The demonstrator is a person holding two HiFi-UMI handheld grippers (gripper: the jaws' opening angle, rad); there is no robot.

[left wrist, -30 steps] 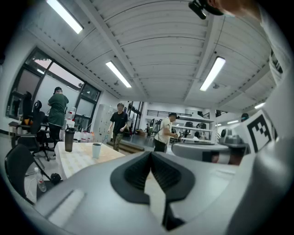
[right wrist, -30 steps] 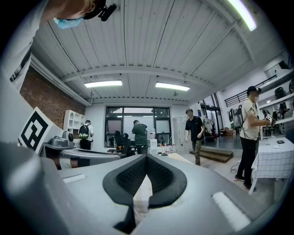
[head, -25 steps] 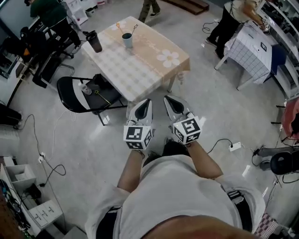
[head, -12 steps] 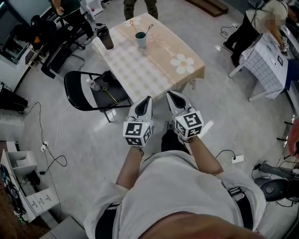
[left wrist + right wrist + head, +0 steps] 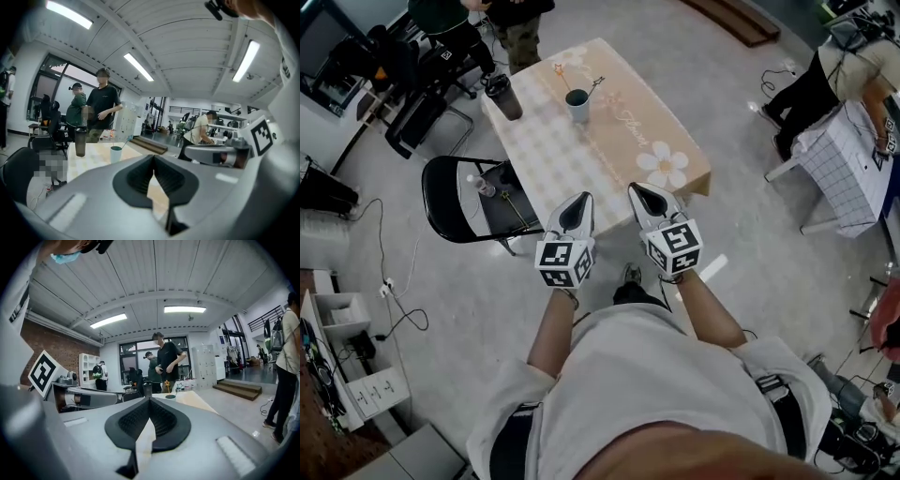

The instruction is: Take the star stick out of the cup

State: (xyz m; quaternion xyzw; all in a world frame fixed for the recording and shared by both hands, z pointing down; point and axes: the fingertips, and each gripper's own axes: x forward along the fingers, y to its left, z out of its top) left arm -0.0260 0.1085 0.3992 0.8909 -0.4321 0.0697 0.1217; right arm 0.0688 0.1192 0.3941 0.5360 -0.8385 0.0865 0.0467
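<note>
A white cup (image 5: 577, 105) stands near the far end of a table (image 5: 609, 141) covered with a checked, flower-print cloth. Two sticks lean out of it. The star stick (image 5: 558, 73) tilts left, and its yellow star (image 5: 165, 382) shows in the right gripper view. The cup (image 5: 116, 153) is small and far off in the left gripper view. My left gripper (image 5: 582, 200) and right gripper (image 5: 641, 191) are side by side in the air at the table's near edge, both shut and empty, well short of the cup.
A dark tumbler (image 5: 503, 97) stands on the table's left side. A black folding chair (image 5: 459, 199) holding small items sits left of the table. Two people (image 5: 511, 23) stand behind the table's far end. Another person (image 5: 825, 70) works at a checked table on the right.
I have walked toward the table. Both grippers, still shut, now reach its near edge, and the cup sits closer in the head view.
</note>
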